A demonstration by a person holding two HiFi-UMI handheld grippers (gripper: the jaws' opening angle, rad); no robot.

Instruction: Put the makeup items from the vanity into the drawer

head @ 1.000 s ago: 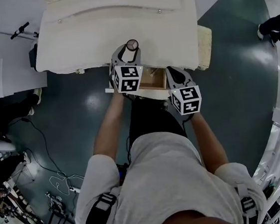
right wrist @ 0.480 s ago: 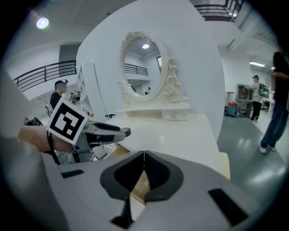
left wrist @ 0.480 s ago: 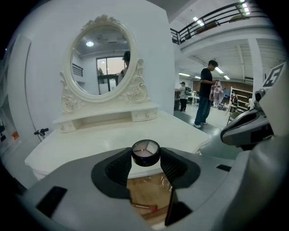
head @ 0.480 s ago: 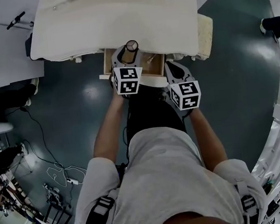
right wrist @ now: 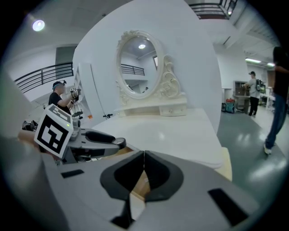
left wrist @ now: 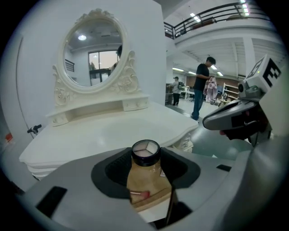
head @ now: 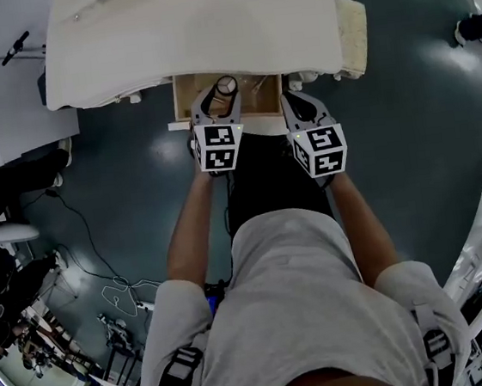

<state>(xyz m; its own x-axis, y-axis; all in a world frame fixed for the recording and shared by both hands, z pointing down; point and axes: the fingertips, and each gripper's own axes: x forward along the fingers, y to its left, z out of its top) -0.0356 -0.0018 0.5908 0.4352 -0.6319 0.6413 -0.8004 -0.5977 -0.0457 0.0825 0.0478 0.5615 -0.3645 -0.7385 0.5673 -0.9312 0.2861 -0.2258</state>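
One jar (left wrist: 145,152) is the job right now. Your left gripper (head: 225,94) pinches it by the sides, upright, with its dark-rimmed top facing up. It hangs over the open drawer (head: 254,101), which juts out from under the front of the vanity (head: 188,29).

Bring the jar down level until it is close to the wooden floor of the drawer, and only then spread the jaws, so that it lands flat and does not roll. Choose a bare patch: a small red thing (left wrist: 139,194) already lies on the drawer floor just under your jaws, so set the jar beside it, not on it.

Your right gripper (right wrist: 144,158) is pressed together with nothing in it and sits just beside the drawer's right end. Hold it clear of the drawer wall while the left one goes down.

Several things stay uncertain. The pads cover the jar's lower part, so you cannot judge how high it is above the floor. What the red thing is cannot be made out. The back of the drawer runs under the vanity, out of sight, and the head view cuts off the vanity's far edge.
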